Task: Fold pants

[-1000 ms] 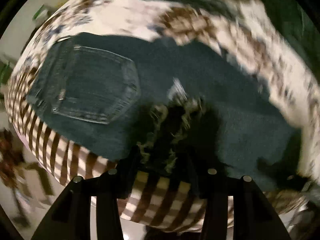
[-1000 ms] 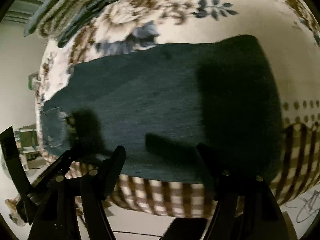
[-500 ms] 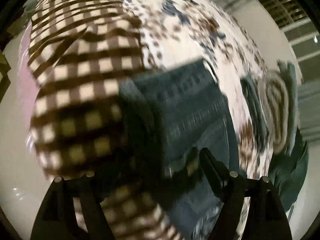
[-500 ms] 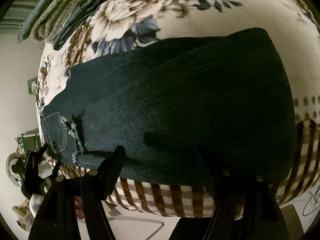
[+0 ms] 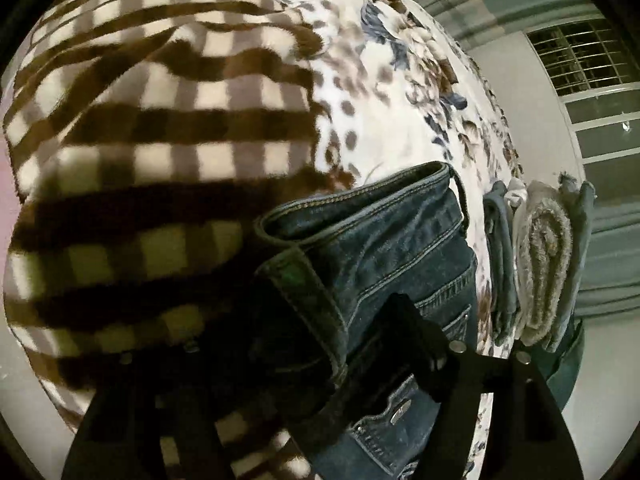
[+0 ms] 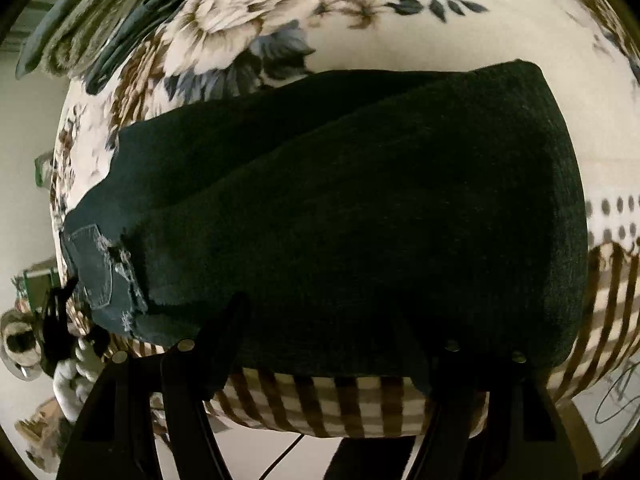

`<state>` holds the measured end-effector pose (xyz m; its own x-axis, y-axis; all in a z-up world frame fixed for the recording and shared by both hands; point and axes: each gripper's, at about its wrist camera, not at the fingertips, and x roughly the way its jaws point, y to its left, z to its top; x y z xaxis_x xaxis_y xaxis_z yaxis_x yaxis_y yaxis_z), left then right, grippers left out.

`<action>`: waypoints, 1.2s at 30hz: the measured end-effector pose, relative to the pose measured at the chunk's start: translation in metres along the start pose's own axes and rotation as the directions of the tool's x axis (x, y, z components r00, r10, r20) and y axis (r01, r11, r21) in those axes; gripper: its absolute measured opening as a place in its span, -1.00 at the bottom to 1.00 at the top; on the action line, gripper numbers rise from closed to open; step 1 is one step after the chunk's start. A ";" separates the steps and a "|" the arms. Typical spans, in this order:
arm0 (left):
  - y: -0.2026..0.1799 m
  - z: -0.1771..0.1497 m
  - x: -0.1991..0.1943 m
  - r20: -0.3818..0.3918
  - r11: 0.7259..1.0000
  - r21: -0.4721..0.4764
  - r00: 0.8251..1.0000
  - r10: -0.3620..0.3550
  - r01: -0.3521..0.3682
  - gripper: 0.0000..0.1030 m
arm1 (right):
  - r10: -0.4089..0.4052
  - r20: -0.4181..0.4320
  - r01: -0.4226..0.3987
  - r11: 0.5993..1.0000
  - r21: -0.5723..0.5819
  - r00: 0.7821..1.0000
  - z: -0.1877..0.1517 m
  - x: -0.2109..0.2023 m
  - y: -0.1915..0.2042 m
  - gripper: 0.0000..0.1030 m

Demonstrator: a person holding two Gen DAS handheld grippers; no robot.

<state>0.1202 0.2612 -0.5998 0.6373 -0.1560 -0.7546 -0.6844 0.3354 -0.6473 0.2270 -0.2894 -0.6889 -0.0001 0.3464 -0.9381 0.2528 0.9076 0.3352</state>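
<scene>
Swung round to the waistband end of the folded pants at lower centre, left gripper spread astride denim; right gripper spread at the long near edge.

Left gripper with matte black angular fingers, flat triangular side plates, small round silver screws along the top edges, right gripper of the same black build, four silver screw heads, wedge-shaped fingers

Pants lie on blanket, towels behind.
</scene>
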 end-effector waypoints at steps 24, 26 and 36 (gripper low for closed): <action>-0.231 -0.167 -0.127 0.142 0.709 0.704 0.969 -0.202 0.045 -0.56 | 0.115 0.137 -0.109 0.993 -0.049 0.984 -0.018 -0.044 -0.009 0.89; -0.248 -0.205 -0.124 0.103 0.671 0.739 0.975 -0.198 0.058 -0.56 | 0.128 0.156 -0.124 0.992 -0.033 0.980 -0.020 -0.061 -0.030 0.89; -0.292 -0.441 -0.020 -0.098 0.445 0.892 0.995 0.022 0.078 -0.56 | 0.023 0.238 -0.063 0.985 0.162 0.971 -0.024 -0.124 -0.212 0.89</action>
<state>0.1510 -0.2438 -0.4433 0.5847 -0.2389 -0.7753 0.0612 0.9659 -0.2514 0.1505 -0.5188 -0.6416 0.2359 0.3012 -0.9239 0.4059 0.8333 0.3753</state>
